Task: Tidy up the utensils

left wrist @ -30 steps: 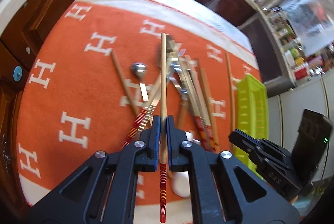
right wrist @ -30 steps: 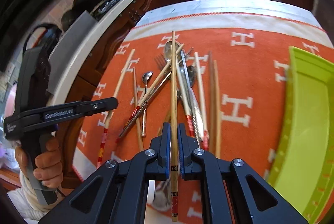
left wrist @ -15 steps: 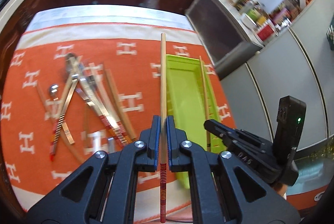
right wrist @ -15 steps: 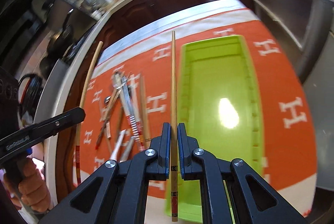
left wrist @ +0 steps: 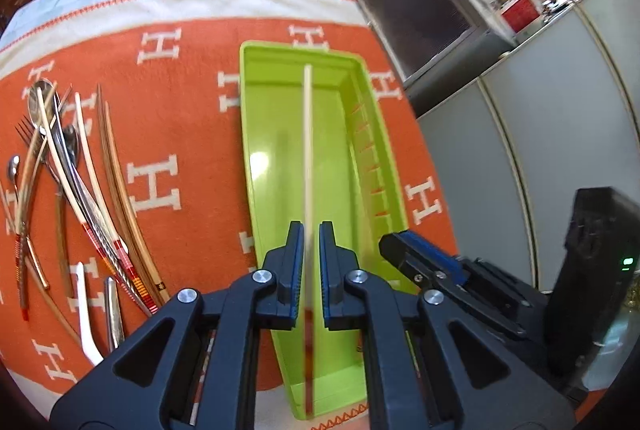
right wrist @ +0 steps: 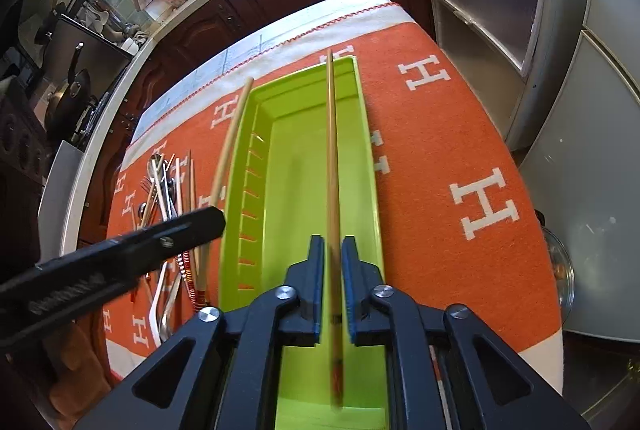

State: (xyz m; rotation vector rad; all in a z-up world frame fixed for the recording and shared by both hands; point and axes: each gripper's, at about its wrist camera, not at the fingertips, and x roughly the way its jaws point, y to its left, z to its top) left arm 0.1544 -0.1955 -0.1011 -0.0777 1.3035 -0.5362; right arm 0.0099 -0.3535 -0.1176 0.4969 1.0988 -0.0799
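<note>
My left gripper (left wrist: 310,226) is shut on a pale wooden chopstick (left wrist: 307,149) that points along the inside of the long green tray (left wrist: 248,133). My right gripper (right wrist: 332,240) hangs over the same tray (right wrist: 372,165). Its jaws are opening, and a second chopstick (right wrist: 331,149) stands loose between the pads, its lower end blurred. The other utensils (left wrist: 72,169) lie in a pile left of the tray: forks, spoons and several chopsticks. The right gripper (left wrist: 400,250) shows at the left view's right side. The left gripper (right wrist: 212,220) and its chopstick (right wrist: 232,141) cross the right view's left side.
An orange cloth with white H letters (left wrist: 180,109) covers the table, with a white border at its far edge. Dark wooden cabinets stand behind the table, pale cabinet doors (left wrist: 540,149) to the right. A counter with pans (right wrist: 68,97) runs along the left.
Both grippers have carried their chopsticks rightward, from above the utensil pile to over the green tray. The right jaws have parted around their chopstick; the left jaws have stayed closed.
</note>
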